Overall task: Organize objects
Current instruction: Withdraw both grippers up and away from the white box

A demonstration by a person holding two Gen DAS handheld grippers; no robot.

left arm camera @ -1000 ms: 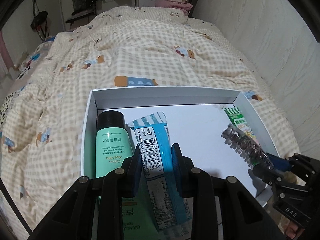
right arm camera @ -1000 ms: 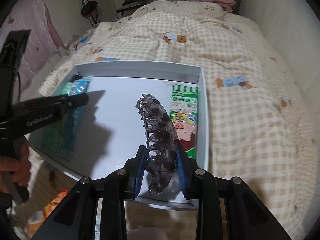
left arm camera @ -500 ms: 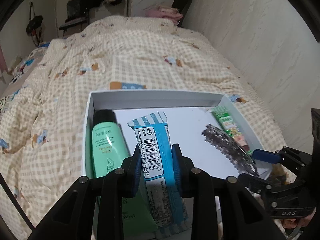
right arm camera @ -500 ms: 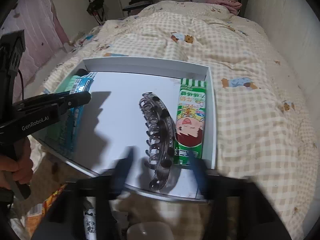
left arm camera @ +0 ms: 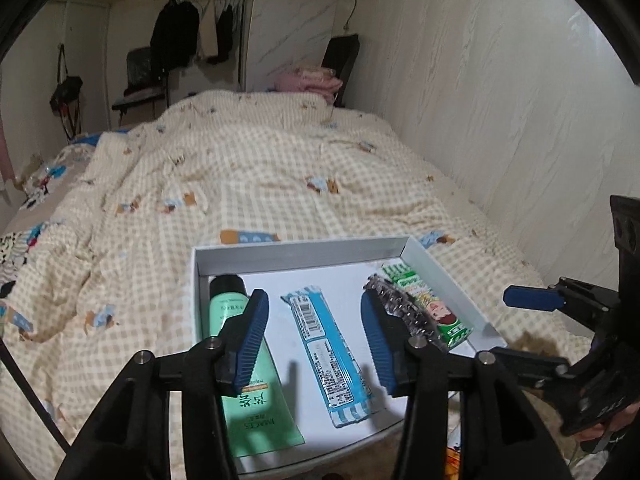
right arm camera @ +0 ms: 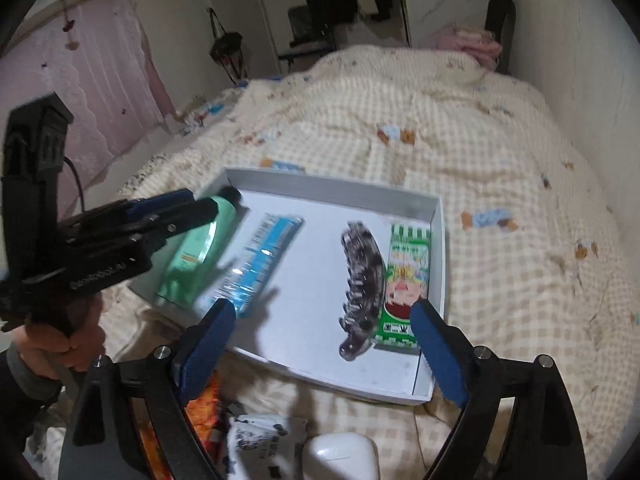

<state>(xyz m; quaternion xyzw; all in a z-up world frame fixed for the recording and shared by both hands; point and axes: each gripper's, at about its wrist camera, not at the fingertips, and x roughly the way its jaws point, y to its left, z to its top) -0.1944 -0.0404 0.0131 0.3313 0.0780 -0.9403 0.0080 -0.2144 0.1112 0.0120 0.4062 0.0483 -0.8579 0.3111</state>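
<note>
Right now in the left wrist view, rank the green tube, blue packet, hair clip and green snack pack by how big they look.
1. Green tube, partly behind the left claw.
2. Blue packet.
3. Hair clip and green snack pack: too alike and partly overlapping to rank.

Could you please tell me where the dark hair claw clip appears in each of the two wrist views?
Left wrist view: hair claw clip lies right of centre in the white tray, partly behind the left tongs' right finger.
Right wrist view: it lies right of centre, near the tray's right wall.
Shared landmark: the green snack packet, directly right of the clip in both.
</note>
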